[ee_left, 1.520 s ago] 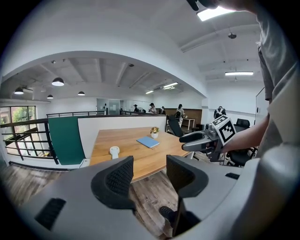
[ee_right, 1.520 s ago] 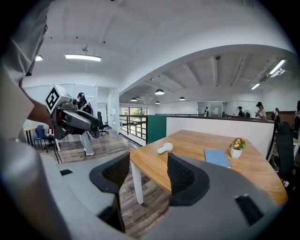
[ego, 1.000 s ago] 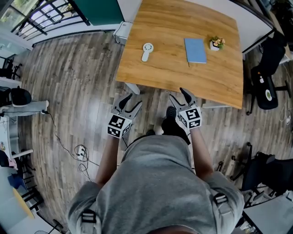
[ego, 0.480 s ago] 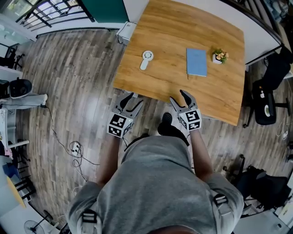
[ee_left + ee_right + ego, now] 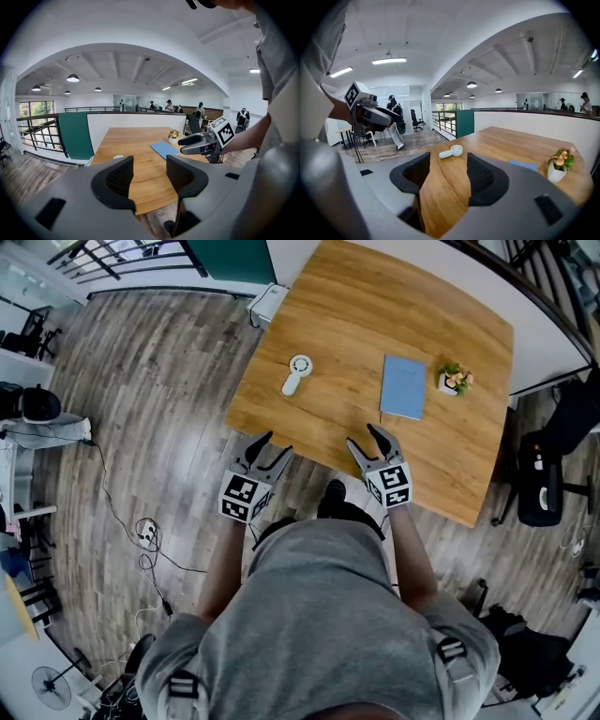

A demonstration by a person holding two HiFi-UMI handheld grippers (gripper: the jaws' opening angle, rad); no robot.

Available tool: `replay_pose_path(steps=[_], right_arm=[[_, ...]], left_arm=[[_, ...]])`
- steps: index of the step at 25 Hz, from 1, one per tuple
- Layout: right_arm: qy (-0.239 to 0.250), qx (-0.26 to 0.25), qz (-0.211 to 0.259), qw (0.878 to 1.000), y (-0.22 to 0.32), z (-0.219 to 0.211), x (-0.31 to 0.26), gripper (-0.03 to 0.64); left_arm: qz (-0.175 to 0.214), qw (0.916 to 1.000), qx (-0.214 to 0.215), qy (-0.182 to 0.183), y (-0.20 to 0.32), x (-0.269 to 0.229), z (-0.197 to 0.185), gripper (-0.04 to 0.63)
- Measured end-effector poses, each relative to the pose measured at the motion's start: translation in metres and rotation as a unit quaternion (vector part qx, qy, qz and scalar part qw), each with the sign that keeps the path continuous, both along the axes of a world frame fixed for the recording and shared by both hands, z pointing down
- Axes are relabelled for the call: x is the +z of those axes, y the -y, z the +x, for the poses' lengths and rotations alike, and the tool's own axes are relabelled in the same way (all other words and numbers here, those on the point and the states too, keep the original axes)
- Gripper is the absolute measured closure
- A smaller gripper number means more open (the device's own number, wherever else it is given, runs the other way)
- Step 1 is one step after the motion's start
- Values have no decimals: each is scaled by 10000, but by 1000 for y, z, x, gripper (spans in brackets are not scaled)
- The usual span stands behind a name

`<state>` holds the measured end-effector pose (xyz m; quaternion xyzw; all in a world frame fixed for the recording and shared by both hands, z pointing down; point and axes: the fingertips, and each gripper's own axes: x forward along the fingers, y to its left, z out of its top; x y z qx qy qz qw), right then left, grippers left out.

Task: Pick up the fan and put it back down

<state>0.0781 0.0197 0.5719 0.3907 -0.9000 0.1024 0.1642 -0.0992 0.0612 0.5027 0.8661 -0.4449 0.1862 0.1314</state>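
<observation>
A small white hand fan (image 5: 296, 372) lies flat on the wooden table (image 5: 337, 418), near its left side; in the right gripper view the fan (image 5: 451, 151) shows beyond the jaws. My left gripper (image 5: 267, 446) hovers at the table's near edge, open and empty. My right gripper (image 5: 367, 440) is over the near edge too, open with nothing between its fingers. In the left gripper view the left gripper (image 5: 150, 176) points across the tabletop, and the right gripper (image 5: 194, 143) shows at the right. Both are well short of the fan.
A blue notebook (image 5: 404, 386) and a small potted plant (image 5: 453, 379) lie on the table to the right of the fan. Black office chairs (image 5: 544, 486) stand at the right. Cables (image 5: 145, 535) trail over the wooden floor at the left.
The table has drawn closer as I walk toward it; both grippers now reach its near edge. Their jaws look unchanged.
</observation>
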Motion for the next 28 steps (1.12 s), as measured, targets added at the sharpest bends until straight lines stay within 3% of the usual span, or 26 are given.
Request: replay_pose_path(steps=[12,20,28], right_arm=[[-104,-364,-58,9993,51,22,14,360],[-259,-656,-94,9975,58,14,17,360],[-362,-748,-188,9964,70,9,19,360]], left_arm=[[-53,9997,-251,-54,37,13,30,371],[-53,9987,-484,-126,56,16,24,371],[-68,9988,-454,-180,82,19,23,371]])
